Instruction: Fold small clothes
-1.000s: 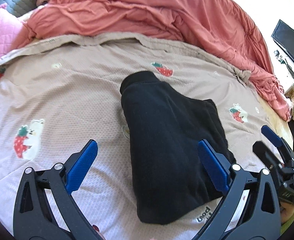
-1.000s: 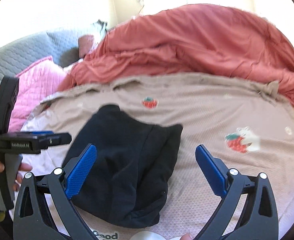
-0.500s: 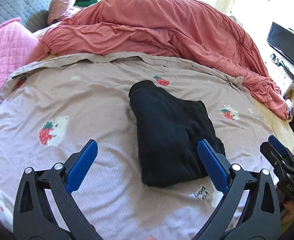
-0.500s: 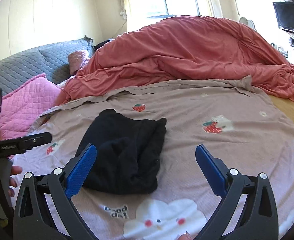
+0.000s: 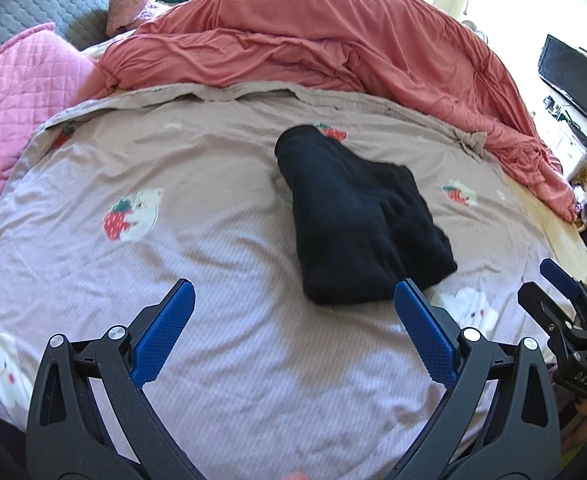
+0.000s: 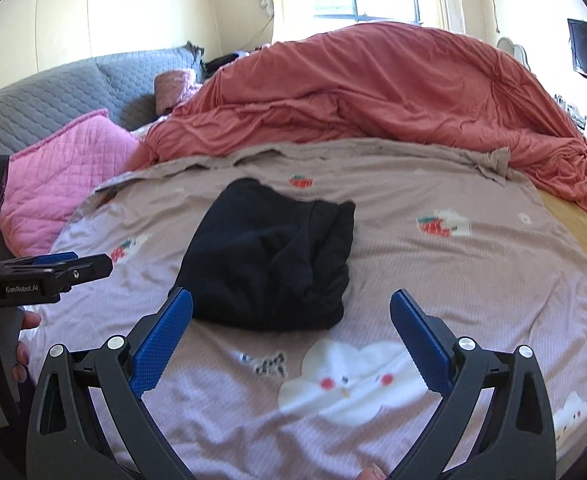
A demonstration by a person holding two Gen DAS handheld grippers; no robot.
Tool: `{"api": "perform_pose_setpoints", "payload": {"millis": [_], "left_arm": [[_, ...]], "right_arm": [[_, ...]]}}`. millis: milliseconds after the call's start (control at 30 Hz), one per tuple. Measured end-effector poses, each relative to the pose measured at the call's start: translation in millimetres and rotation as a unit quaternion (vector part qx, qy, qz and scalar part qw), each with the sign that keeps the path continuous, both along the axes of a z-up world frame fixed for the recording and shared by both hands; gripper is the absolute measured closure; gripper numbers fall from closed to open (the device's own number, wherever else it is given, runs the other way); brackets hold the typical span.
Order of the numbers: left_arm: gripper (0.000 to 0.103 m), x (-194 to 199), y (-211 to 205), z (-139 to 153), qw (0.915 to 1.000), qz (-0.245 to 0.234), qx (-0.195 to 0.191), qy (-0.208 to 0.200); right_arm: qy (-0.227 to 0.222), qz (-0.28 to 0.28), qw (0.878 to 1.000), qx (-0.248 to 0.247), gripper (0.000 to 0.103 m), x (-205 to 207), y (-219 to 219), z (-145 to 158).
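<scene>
Both grippers wide open, holding nothing: left gripper and right gripper hover over the sheet, jaws fully spread.

Black garment lies on the sheet mid-bed as a compact folded bundle, apart from both tools. Looks like the fold on this piece is done, or at most needs one last tidy; judging from shape only.

Position vs grippers:
- Left view: garment ahead and right of centre, near edge just past the right fingertip.
- Right view: garment ahead and left of centre, near corner by the left fingertip. Not touching in either view, as far as I can tell.
- Left gripper also shows at the left edge of the right view.

Next move, my guess: either fetch another item (none visible besides the red duvet and pink quilt) or pinch the bundle's near edge to square it. The latter needs a low approach, with the jaws narrowed first so they don't drag the sheet.
</scene>
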State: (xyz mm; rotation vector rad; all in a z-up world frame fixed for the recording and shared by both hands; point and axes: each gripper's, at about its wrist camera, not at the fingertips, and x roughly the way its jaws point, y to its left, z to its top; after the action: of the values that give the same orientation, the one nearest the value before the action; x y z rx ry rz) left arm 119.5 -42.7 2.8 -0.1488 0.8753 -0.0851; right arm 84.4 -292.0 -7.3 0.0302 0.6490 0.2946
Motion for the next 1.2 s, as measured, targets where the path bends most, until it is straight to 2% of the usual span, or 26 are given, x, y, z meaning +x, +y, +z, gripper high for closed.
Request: {"api": "perform_pose_setpoints", "payload": {"millis": [133, 300, 500, 1200], "left_arm": [[0.009, -13, -3, -13, 0.9999, 0.007, 0.005, 0.014], [0.009, -17, -5, -25, 0.9990, 0.006, -0.010, 0.043], [0.009, -17, -8, -25, 0.9991, 0.008, -0.001, 0.041], [0.009, -14, -4, -25, 0.9987, 0.016, 0.004, 0.048]], "right_arm": [[0.012, -0.005, 1.000, -0.017, 0.004, -3, 3, -8], [0.026, 0.000, 0.999, -0.020, 0.004, 1, 3, -17], [0.043, -0.005, 0.999, -0.020, 0.004, 6, 1, -24], [0.040, -0.011, 0.999, -0.024, 0.004, 10, -4, -24]]}}
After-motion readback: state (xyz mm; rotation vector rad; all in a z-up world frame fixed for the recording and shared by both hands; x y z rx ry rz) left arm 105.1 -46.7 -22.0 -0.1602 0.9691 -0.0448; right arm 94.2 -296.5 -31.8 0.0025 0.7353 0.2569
